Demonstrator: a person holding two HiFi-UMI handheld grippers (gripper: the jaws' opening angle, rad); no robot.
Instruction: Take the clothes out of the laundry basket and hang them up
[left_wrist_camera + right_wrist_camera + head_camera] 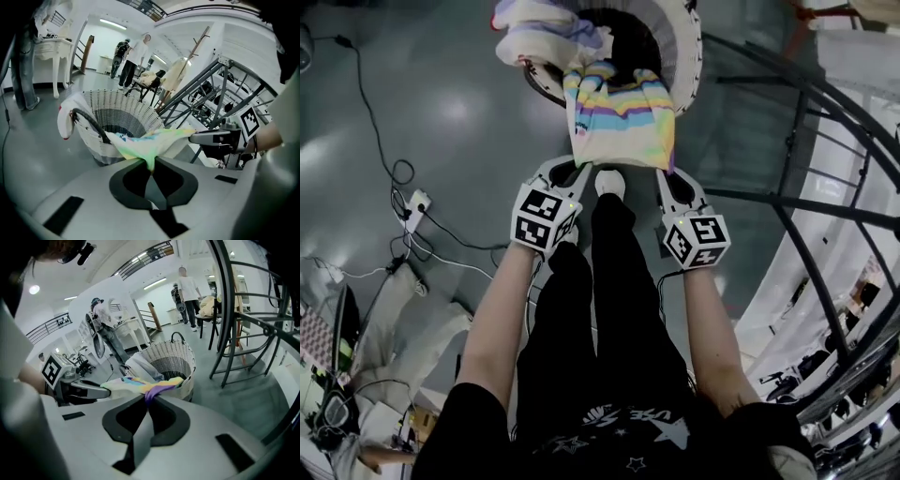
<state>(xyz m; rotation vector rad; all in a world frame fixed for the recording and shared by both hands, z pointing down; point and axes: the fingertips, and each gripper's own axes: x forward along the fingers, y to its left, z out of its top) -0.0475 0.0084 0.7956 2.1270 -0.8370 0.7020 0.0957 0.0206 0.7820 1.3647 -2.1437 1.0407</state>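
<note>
Left claw (pixel 575 172) and right claw (pixel 667 175) each clenched on pastel rainbow-striped garment (pixel 619 112); I should lift evenly, clearing white wicker laundry basket (pixel 690 47) at twelve o'clock.

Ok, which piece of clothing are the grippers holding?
The rainbow-striped one, pinched by the left gripper and right gripper; the pale piece just hangs over the basket rim.

place: lab hall | cues: floor cables (pixel 366 98), power strip (pixel 416 201), ceiling strip light (pixel 112 23), balcony railing (pixel 49 326)
</note>
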